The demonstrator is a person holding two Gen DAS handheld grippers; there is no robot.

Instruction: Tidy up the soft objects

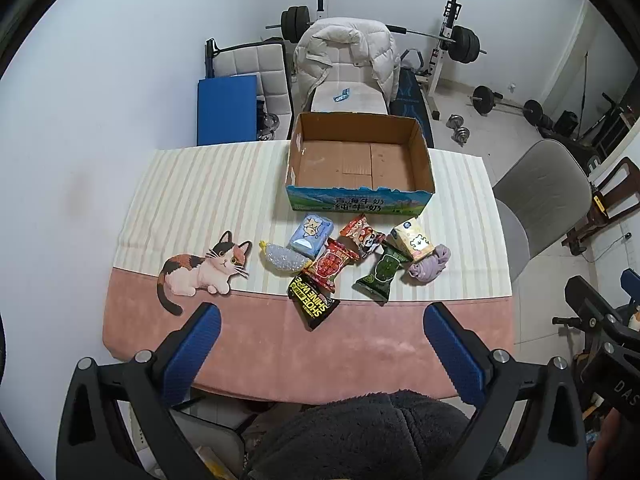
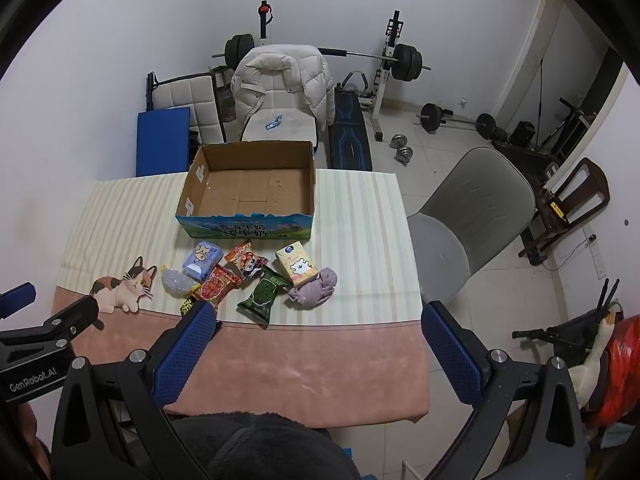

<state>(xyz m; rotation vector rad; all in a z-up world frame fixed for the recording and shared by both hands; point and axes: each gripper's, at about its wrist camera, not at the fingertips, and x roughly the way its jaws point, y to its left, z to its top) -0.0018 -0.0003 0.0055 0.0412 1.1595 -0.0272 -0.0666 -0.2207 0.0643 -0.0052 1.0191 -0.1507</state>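
Both tools, left tool [image 1: 322,320] and right tool [image 2: 314,320], hang wide open and empty above the snack packets [image 1: 334,266].

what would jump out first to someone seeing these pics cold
Probably the open cardboard box at the table's far side, its inside bare. Next, the bright cluster in front of it: snack packets, a blue tissue pack, a yellow tissue pack and a crumpled purple cloth. The cat picture on the tablecloth lies to the cluster's left.
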